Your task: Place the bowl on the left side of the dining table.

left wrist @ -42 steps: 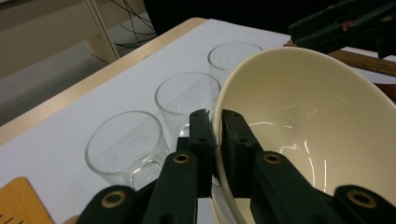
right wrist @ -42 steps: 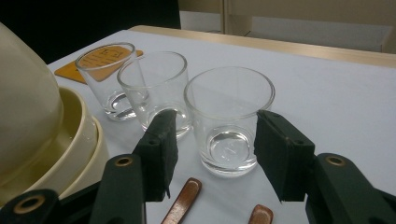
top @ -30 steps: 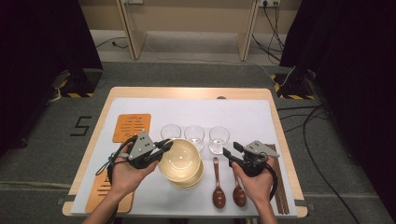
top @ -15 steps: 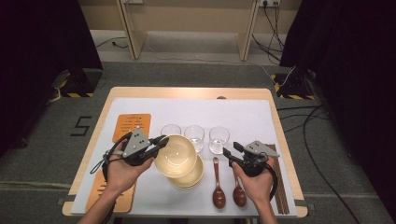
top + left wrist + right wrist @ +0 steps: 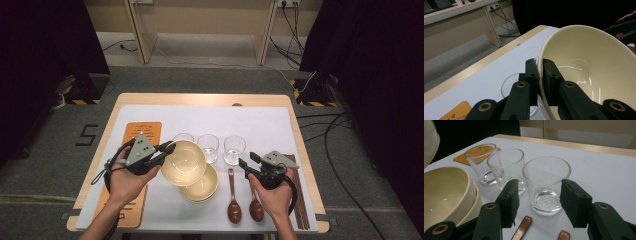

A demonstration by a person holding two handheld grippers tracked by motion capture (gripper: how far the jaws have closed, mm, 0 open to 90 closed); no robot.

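My left gripper [image 5: 167, 149] is shut on the rim of a cream bowl [image 5: 184, 162], which hangs tilted above the stack of cream bowls [image 5: 205, 189]. In the left gripper view the two pads pinch the near edge of the bowl [image 5: 589, 70], one inside and one outside. My right gripper [image 5: 247, 164] rests open near the front right of the table, with nothing between its fingers. In the right gripper view a clear glass [image 5: 546, 185] stands just ahead of the open jaws, and the bowl stack [image 5: 446, 192] lies to the left.
Three clear glasses [image 5: 183, 138] [image 5: 208, 146] [image 5: 234, 148] stand in a row behind the bowls. Two brown spoons [image 5: 233, 200] [image 5: 255, 205] lie by the right hand, with chopsticks [image 5: 299, 200] at the right edge. An orange card [image 5: 142, 132] lies at the left.
The left gripper has raised the top bowl off the stack and tilted it, shifting it slightly left. The right gripper has stayed where it was.
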